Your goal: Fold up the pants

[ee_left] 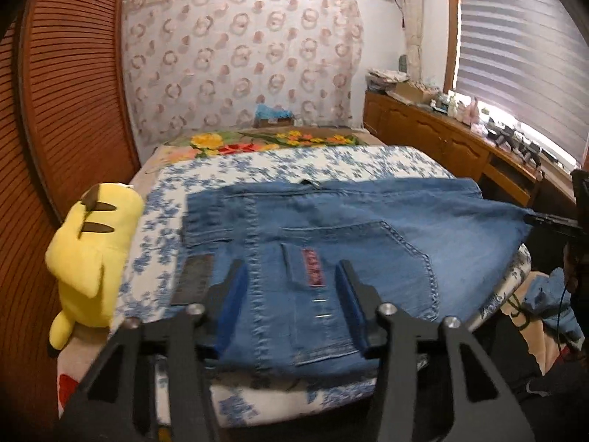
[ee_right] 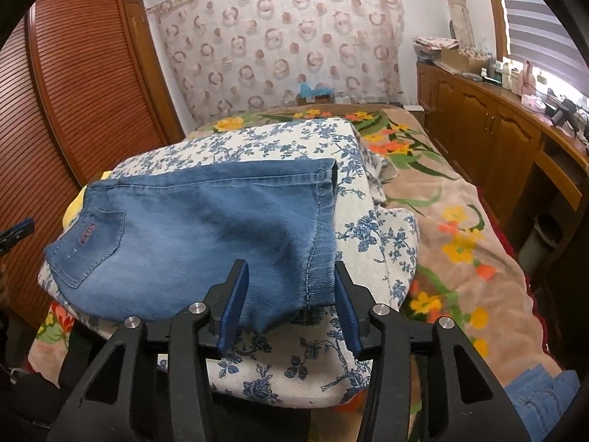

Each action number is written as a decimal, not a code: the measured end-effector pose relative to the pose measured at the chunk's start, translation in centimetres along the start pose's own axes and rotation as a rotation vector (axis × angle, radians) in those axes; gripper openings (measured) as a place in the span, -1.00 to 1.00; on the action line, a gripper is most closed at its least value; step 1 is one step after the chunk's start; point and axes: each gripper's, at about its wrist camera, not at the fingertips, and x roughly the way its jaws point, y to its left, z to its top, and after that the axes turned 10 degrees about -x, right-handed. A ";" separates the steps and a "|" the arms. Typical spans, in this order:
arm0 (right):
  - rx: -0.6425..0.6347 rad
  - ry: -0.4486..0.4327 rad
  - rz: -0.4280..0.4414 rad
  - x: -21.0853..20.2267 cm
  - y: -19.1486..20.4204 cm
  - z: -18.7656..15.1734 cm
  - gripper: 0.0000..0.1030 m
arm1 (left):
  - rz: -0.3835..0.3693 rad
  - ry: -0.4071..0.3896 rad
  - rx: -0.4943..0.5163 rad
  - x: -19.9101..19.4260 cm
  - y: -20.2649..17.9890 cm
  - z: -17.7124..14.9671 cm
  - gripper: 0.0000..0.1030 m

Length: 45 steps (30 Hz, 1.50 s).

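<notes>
Blue denim pants (ee_left: 331,243) lie folded on a blue-flowered white cushion (ee_left: 287,164) on the bed. In the left wrist view the back pocket with a red tag faces up. My left gripper (ee_left: 291,274) is open, its fingers either side of the waistband end just above the fabric. In the right wrist view the pants (ee_right: 206,232) show their hem end at the right. My right gripper (ee_right: 291,274) is open, straddling the near hem corner. The right gripper also shows in the left wrist view (ee_left: 552,221) at the far right edge.
A yellow plush toy (ee_left: 92,254) lies left of the cushion. A floral blanket (ee_right: 452,221) covers the bed to the right. A wooden slatted wardrobe (ee_left: 66,110) stands left, a wooden cabinet (ee_right: 497,129) with clutter stands right. A patterned curtain (ee_left: 239,59) hangs behind.
</notes>
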 end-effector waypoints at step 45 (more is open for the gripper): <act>-0.050 0.030 0.053 1.1 1.4 1.5 -0.78 | -0.135 0.101 0.035 7.0 -10.1 1.6 0.25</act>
